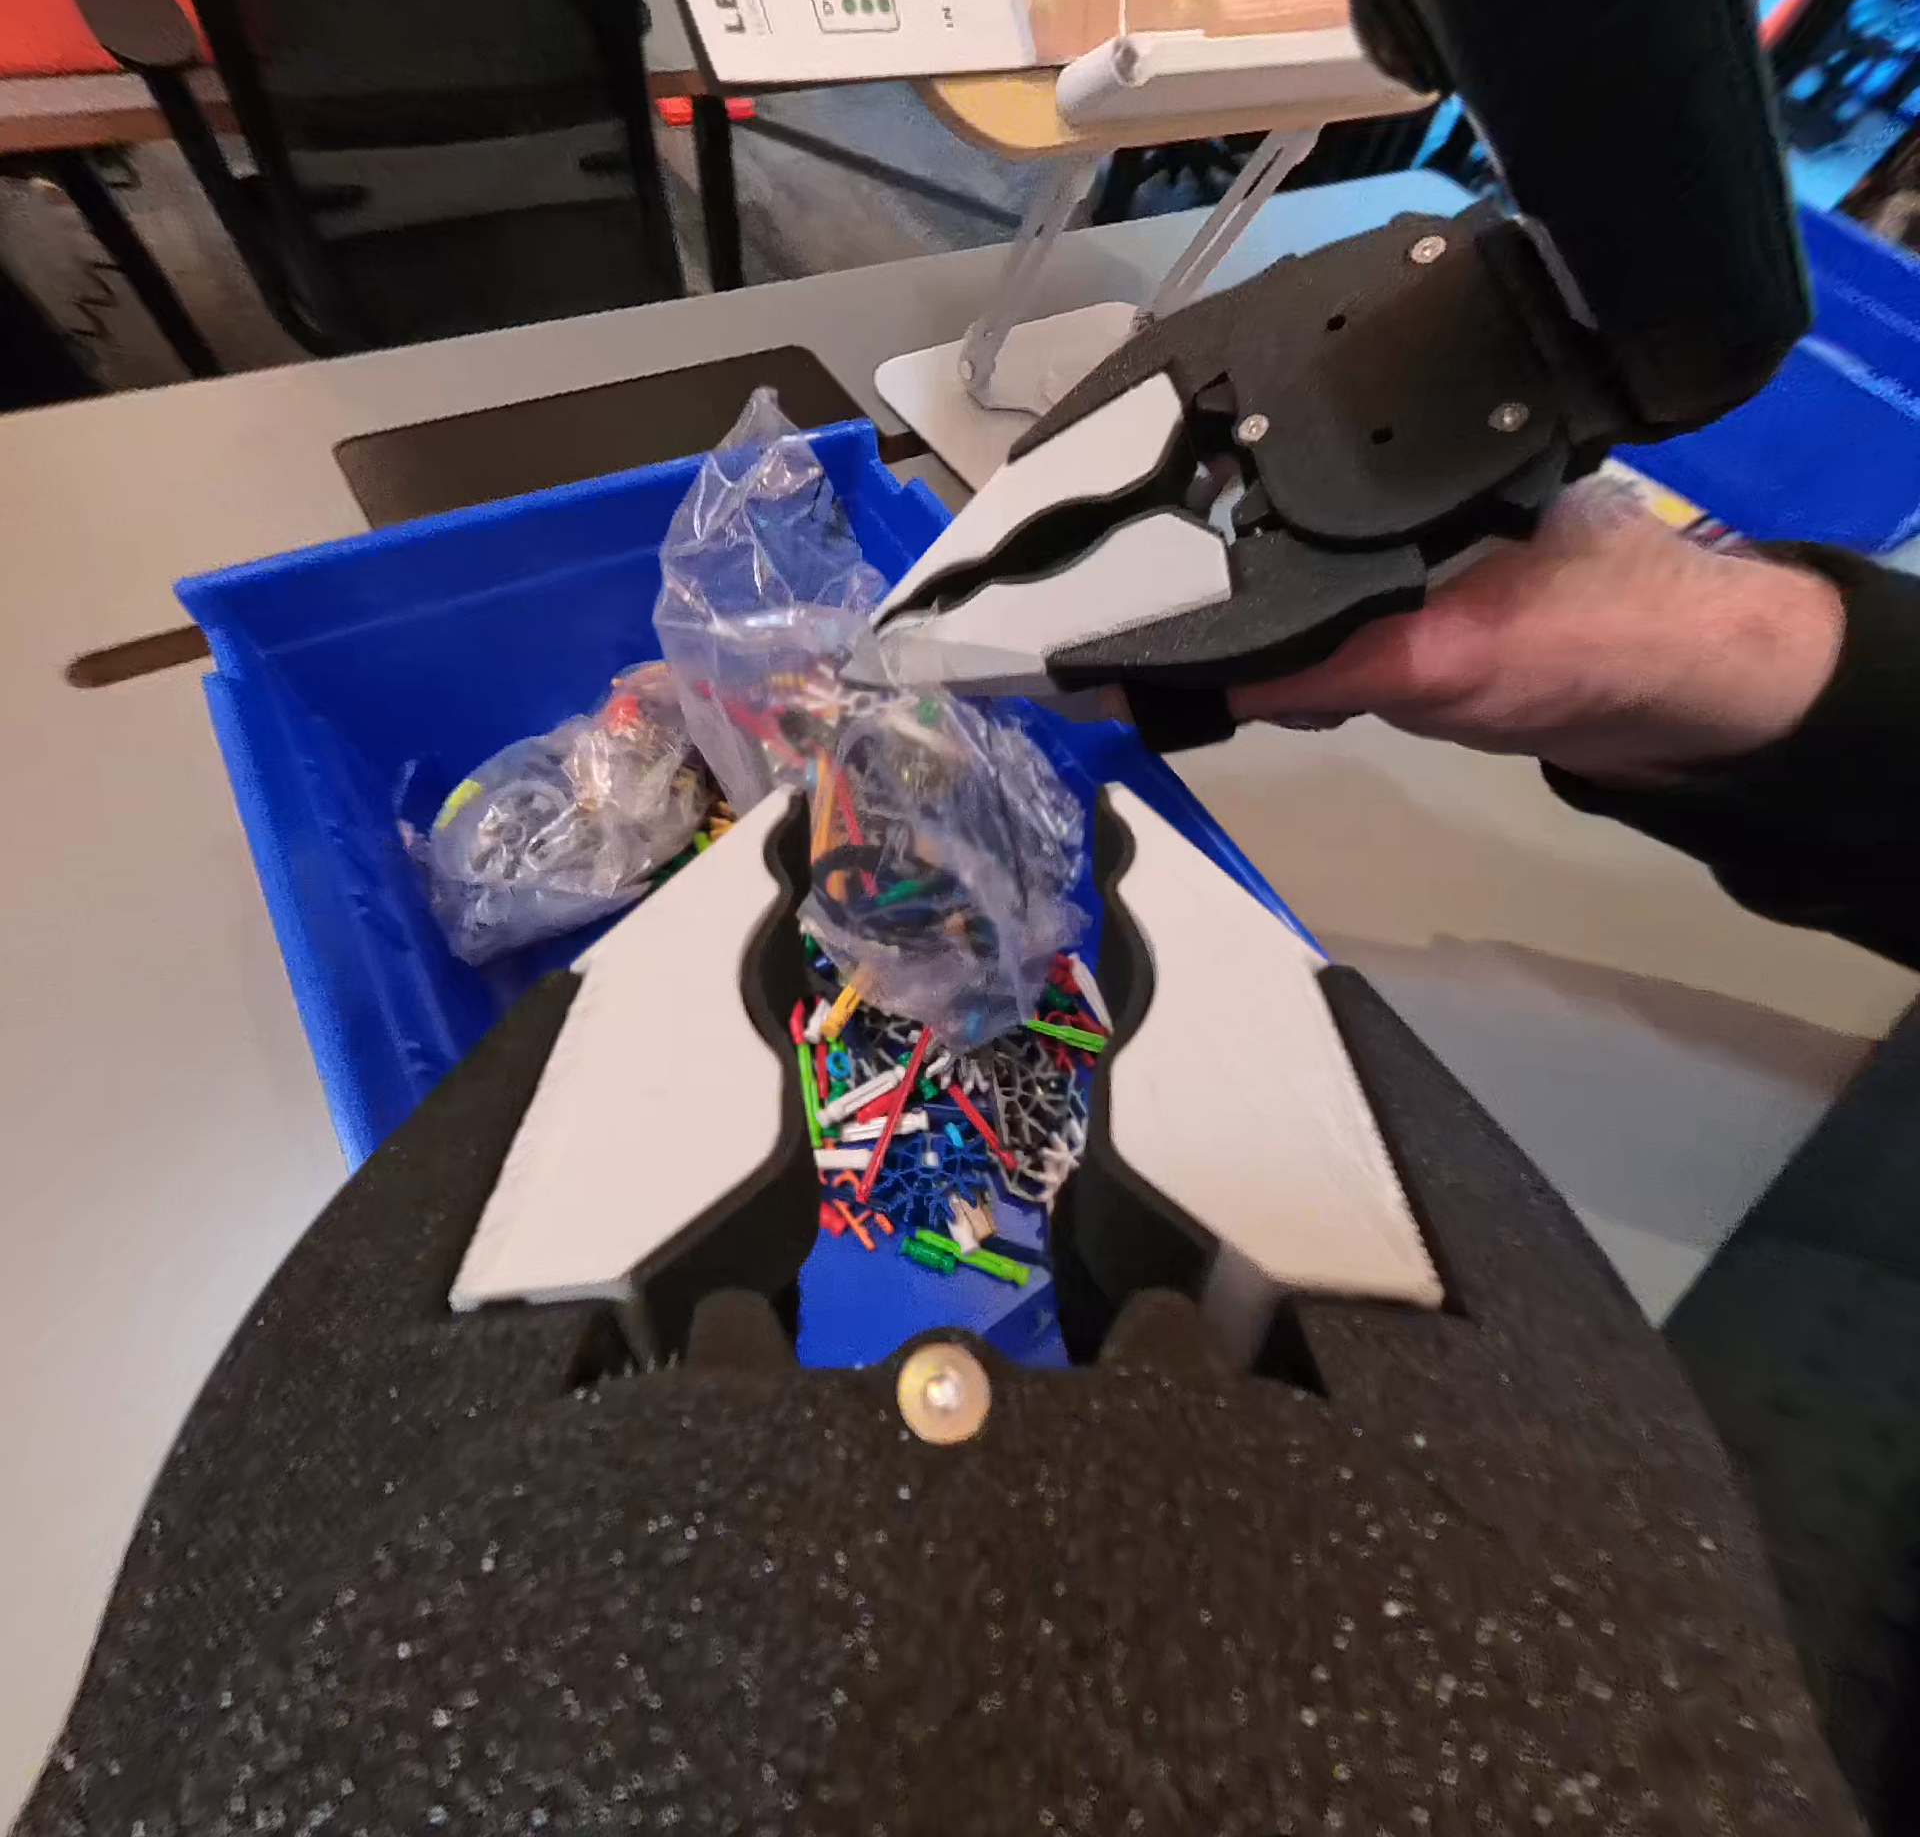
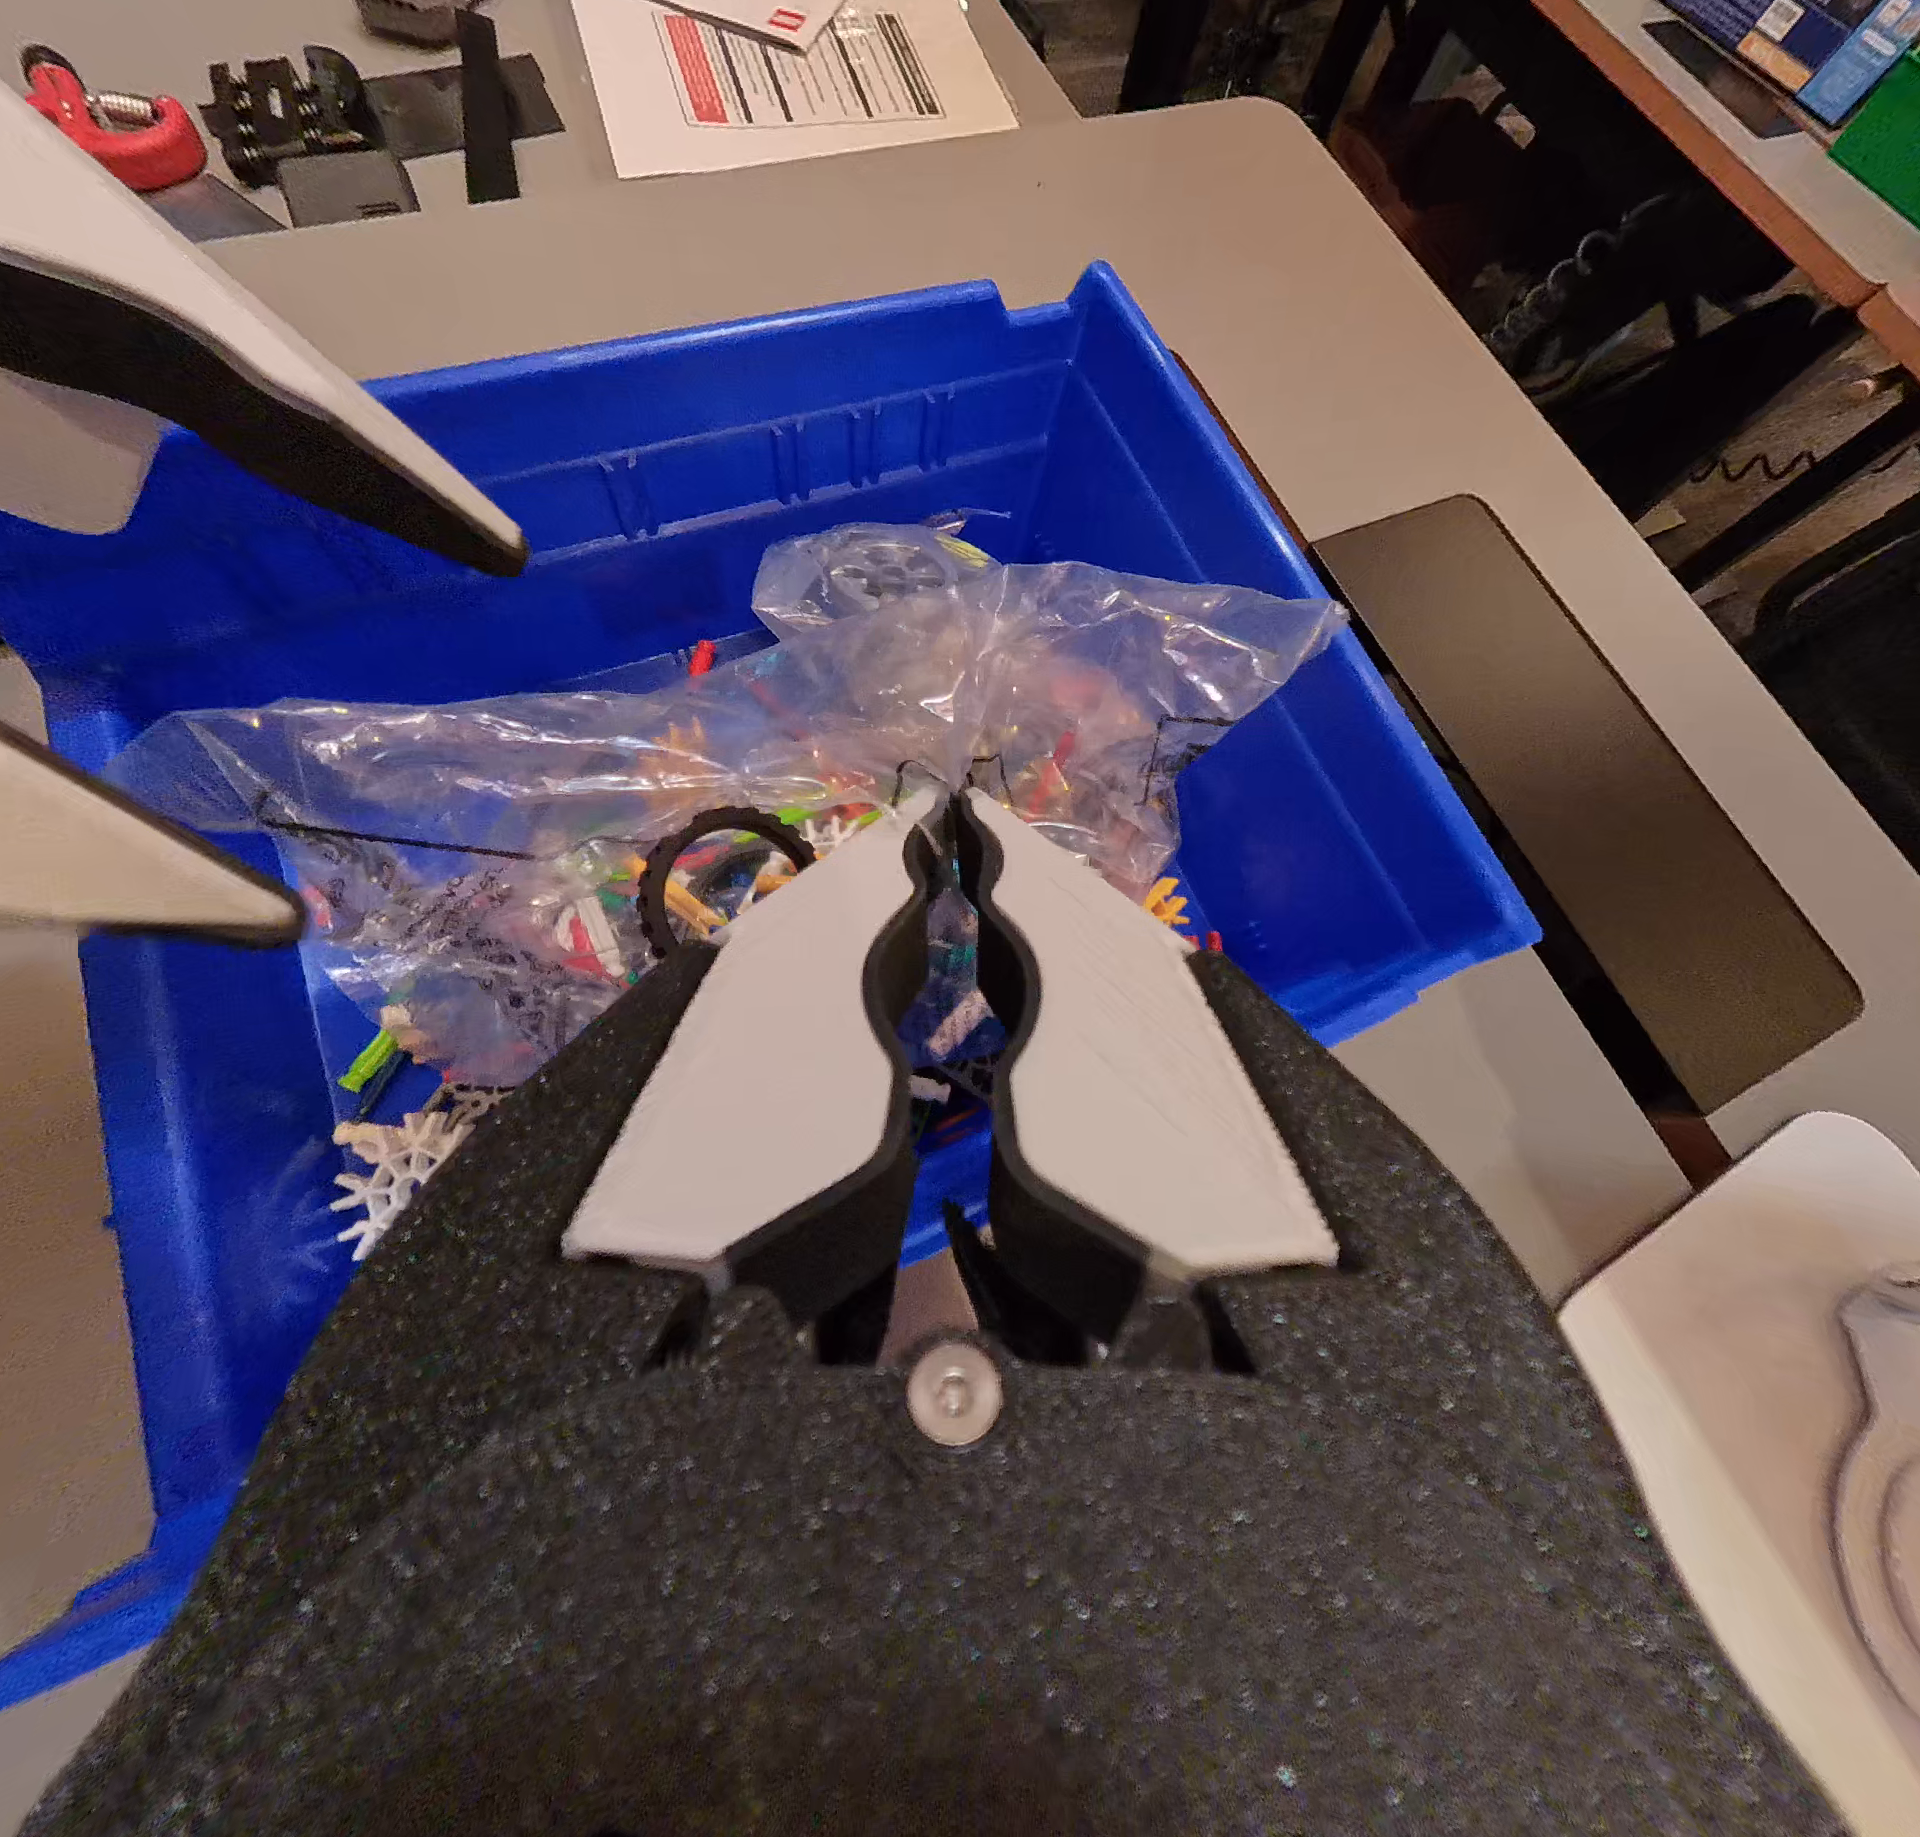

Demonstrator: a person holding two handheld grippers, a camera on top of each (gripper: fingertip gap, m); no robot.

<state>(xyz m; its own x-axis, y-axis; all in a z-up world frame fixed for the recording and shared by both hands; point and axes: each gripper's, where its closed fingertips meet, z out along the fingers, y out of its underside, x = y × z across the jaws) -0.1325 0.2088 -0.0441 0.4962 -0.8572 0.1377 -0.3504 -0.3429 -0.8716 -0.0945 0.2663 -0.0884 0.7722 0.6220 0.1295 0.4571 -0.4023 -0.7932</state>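
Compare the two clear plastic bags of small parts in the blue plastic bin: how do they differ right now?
The nearer clear plastic bag is pinched at its edge by the shut right gripper and hangs partly raised; the farther clear plastic bag lies untouched in the blue plastic bin. The nearer bag holds coloured rods and a black ring; the farther shows a grey spoked wheel. The open left gripper flanks only the nearer bag. Both are crumpled and transparent.
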